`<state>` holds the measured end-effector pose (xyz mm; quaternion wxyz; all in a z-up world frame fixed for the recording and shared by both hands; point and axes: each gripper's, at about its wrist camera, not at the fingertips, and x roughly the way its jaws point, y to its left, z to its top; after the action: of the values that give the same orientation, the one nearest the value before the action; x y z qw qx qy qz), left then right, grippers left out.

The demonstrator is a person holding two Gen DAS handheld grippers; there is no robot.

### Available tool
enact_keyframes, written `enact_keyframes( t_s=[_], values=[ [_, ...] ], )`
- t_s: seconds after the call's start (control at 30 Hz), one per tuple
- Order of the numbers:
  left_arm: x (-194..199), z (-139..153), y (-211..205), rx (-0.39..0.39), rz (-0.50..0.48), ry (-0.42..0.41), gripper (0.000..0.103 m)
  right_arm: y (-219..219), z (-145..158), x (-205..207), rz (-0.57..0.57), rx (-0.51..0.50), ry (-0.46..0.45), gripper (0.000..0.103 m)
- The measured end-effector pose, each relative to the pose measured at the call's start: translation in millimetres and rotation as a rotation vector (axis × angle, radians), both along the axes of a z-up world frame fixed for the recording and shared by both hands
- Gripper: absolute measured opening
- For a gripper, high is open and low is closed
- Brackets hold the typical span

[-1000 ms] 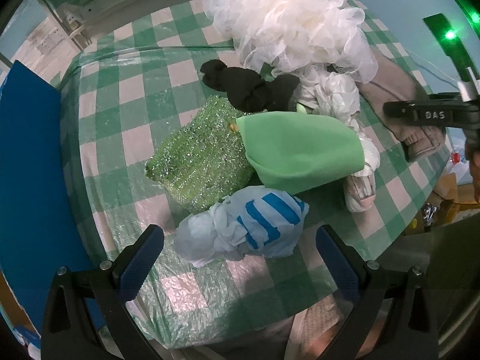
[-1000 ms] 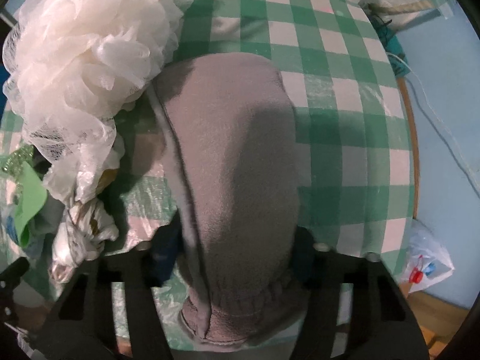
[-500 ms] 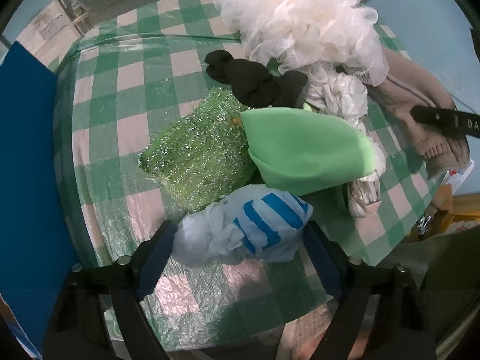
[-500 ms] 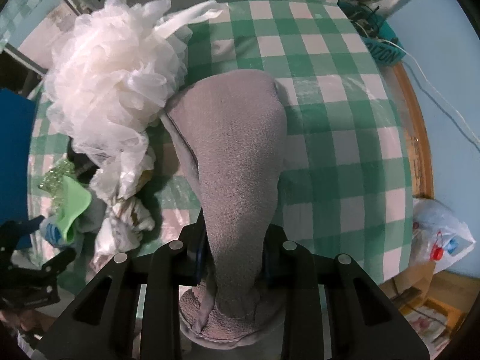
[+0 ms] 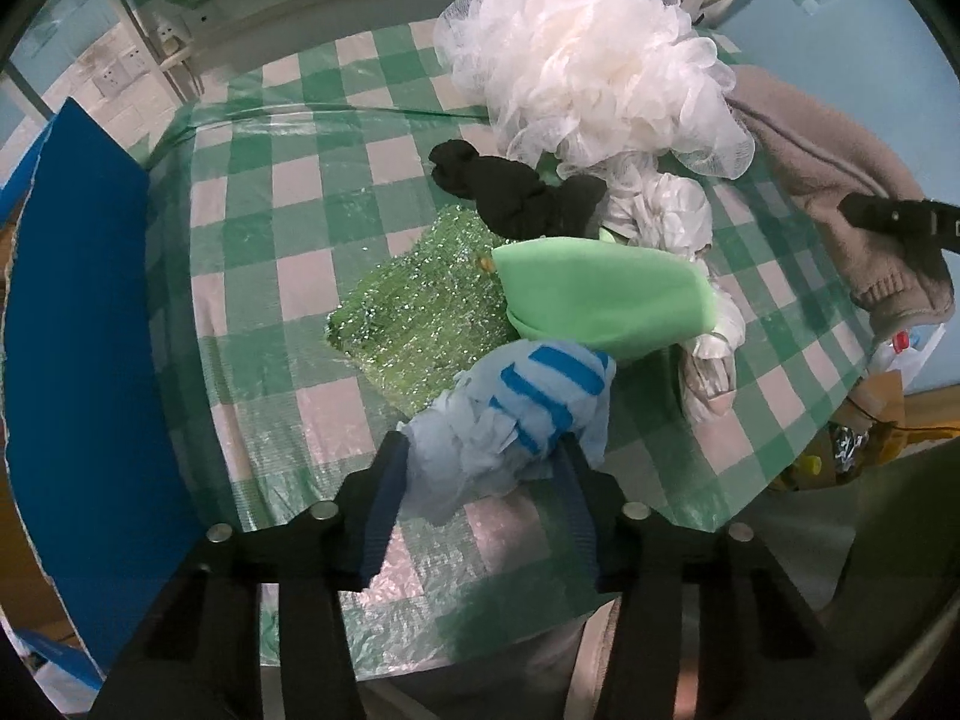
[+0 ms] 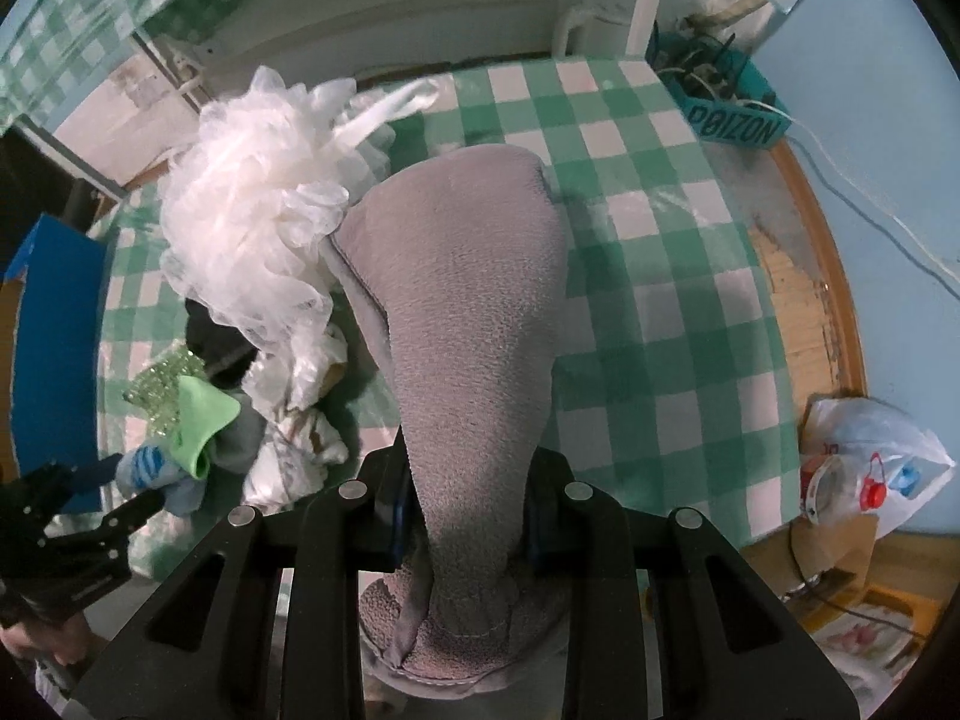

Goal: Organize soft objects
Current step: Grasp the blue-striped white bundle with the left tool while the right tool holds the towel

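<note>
Fleecy grey sock (image 6: 474,324), limp and light, hangs pinched at its cuff in the right gripper (image 6: 465,510), beside the white mesh pouf (image 6: 258,228); nearer than the pouf, the left gripper (image 5: 480,474) is closing on the crinkly blue-striped bundle (image 5: 522,414), best taken mid-bunch

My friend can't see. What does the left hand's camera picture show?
The left gripper is closing on a blue-striped plastic bag on a green checked tablecloth. Behind it lie a green cloth, black sock and white bath puff.
</note>
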<state>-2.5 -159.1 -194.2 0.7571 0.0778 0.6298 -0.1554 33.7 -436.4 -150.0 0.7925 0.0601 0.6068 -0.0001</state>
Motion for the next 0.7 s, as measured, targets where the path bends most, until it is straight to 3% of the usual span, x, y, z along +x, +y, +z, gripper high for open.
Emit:
enact_keyframes(
  t_s=[0.3, 0.7],
  values=[
    [-6.6, 15.3, 12.4, 0.017, 0.022, -0.060, 0.039, 1.8, 25.7, -8.1, -0.015, 0.005, -0.081, 0.027],
    [-2.1, 53.1, 27.0, -0.004, 0.071, -0.169, 0.038, 9.7, 49.8, -11.9, 0.002, 0.035, -0.162, 0.027]
  ],
)
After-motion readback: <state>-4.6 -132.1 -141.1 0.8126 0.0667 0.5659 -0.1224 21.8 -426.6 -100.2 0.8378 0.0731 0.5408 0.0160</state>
